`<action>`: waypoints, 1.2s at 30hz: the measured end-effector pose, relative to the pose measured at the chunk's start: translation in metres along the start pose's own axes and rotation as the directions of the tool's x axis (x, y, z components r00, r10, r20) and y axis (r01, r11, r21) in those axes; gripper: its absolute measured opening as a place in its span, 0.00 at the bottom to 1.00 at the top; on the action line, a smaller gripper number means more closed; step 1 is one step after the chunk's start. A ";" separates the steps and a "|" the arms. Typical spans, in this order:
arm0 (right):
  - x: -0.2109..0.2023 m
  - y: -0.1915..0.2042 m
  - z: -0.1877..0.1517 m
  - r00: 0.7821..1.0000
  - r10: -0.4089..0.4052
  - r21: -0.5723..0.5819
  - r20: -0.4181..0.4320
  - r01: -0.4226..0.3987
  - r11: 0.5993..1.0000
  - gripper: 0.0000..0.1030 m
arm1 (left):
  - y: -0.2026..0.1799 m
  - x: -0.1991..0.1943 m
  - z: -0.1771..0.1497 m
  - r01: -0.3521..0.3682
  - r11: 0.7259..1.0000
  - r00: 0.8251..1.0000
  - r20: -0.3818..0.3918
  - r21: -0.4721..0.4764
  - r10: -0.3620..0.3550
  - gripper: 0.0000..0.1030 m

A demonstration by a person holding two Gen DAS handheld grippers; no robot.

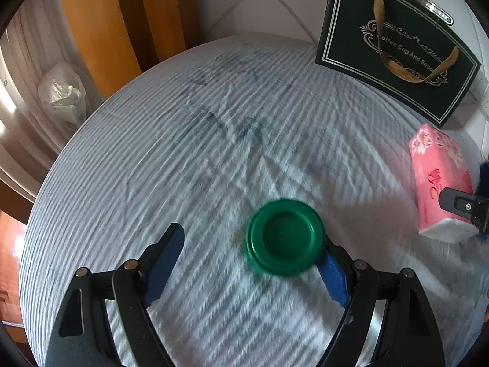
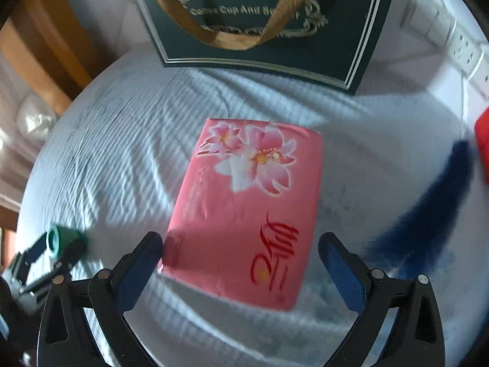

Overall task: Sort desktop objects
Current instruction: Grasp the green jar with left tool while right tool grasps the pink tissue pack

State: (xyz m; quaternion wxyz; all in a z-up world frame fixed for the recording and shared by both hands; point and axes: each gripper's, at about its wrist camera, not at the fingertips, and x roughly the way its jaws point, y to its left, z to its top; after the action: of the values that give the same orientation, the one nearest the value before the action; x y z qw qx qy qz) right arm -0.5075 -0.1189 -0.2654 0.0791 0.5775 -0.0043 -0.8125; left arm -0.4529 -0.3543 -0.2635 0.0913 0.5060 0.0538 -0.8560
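A round green cup (image 1: 285,237) stands on the striped white cloth, seen from above. My left gripper (image 1: 249,241) is open around it. The left fingertip (image 1: 174,238) is well apart from the cup, and the cup hides the right fingertip. In the right wrist view the same green cup (image 2: 61,241) shows at the far left, with the left gripper beside it. A pink tissue pack (image 2: 244,211) with a flower print lies flat under my right gripper (image 2: 241,241), which is open and straddles its near end. From the left wrist the tissue pack (image 1: 440,180) is at the right edge.
A dark green gift bag (image 2: 259,15) with a gold ribbon handle stands at the back. A dark blue fuzzy thing (image 2: 428,208) and a red object (image 2: 483,146) lie to the right. A white power strip (image 2: 458,49) runs along the wall. Orange wooden furniture (image 1: 101,30) rises beyond the left edge.
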 end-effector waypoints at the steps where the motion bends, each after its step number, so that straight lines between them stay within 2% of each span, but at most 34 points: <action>1: 0.004 0.000 0.002 1.000 -0.011 0.010 -0.007 0.011 1.000 1.00 | 0.000 0.002 0.001 -0.002 1.000 1.000 0.001 -0.001 0.002 0.80; 7: 0.020 0.004 0.010 0.999 -0.038 0.004 -0.024 0.038 0.999 1.00 | -0.003 0.011 0.009 -0.010 1.000 1.000 -0.015 0.013 0.010 0.80; 10: 0.023 0.004 0.011 0.998 -0.048 -0.002 -0.027 0.048 0.999 1.00 | -0.006 0.011 0.009 -0.010 1.000 1.000 -0.012 0.019 0.010 0.69; 12: 0.025 0.001 0.011 0.998 -0.044 0.012 -0.033 0.044 0.999 1.00 | -0.007 0.008 0.008 0.016 1.000 1.000 -0.017 0.007 -0.016 0.54; 14: 0.026 -0.003 0.011 0.999 -0.025 0.031 -0.037 0.026 0.999 1.00 | -0.007 0.006 0.008 0.025 1.000 0.999 -0.026 -0.003 -0.025 0.46; 18: 0.028 -0.006 0.012 0.999 -0.002 0.034 -0.047 0.003 0.999 1.00 | -0.001 0.004 0.007 0.021 1.000 0.999 -0.029 -0.021 -0.021 0.38; 26: 0.021 0.001 0.003 0.998 -0.030 -0.040 -0.046 0.028 0.999 0.92 | 0.008 0.000 0.003 -0.002 0.999 1.000 -0.031 -0.043 0.001 0.38; 30: 0.013 0.002 -0.014 0.998 -0.035 -0.087 -0.053 0.030 0.996 0.91 | 0.010 -0.011 -0.002 -0.008 0.999 1.000 -0.019 -0.044 0.007 0.38; 36: -0.011 -0.005 -0.052 0.999 0.005 -0.089 -0.052 -0.009 0.996 0.91 | 0.013 -0.037 -0.019 -0.018 0.999 1.000 0.001 -0.044 0.018 0.38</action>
State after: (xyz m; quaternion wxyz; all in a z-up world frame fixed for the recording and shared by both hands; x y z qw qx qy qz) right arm -0.4561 -0.1081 -0.2729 0.1078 0.5944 0.0322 -0.7963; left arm -0.4164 -0.3601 -0.2407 0.1100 0.5036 0.0682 -0.8542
